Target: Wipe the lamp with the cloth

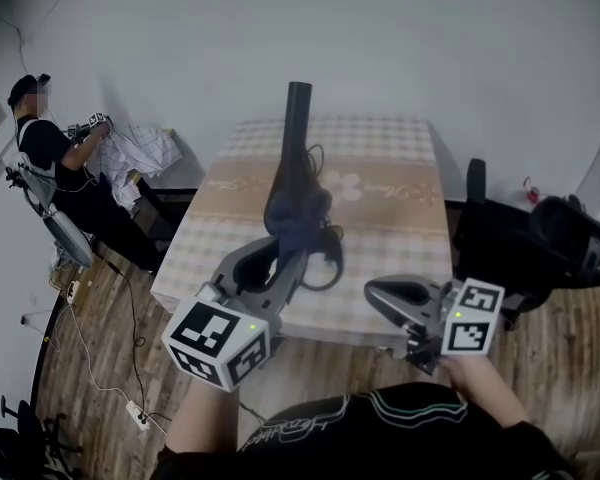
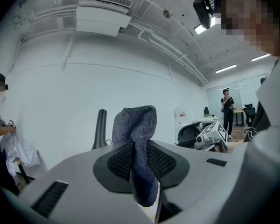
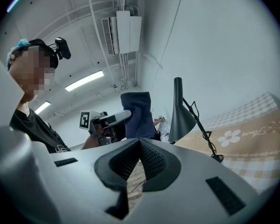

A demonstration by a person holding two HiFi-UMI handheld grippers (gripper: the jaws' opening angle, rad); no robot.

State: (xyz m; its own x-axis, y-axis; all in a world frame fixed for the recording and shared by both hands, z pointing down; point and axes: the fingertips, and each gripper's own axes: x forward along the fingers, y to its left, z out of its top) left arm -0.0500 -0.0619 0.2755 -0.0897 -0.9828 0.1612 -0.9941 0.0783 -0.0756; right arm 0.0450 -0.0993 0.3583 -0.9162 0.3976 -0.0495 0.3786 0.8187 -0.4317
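A black desk lamp with a tall cone shade stands on the checked table, its cord looping at the near side. My left gripper is shut on a dark blue cloth, which it holds up right in front of the lamp's lower part. In the left gripper view the cloth bulges up between the pads, with the lamp behind it to the left. My right gripper is shut with nothing in it, over the table's near edge. The right gripper view shows the lamp and the cloth ahead.
A black office chair stands to the right of the table. At the far left a person handles white fabric. A power strip and cables lie on the wooden floor to the left.
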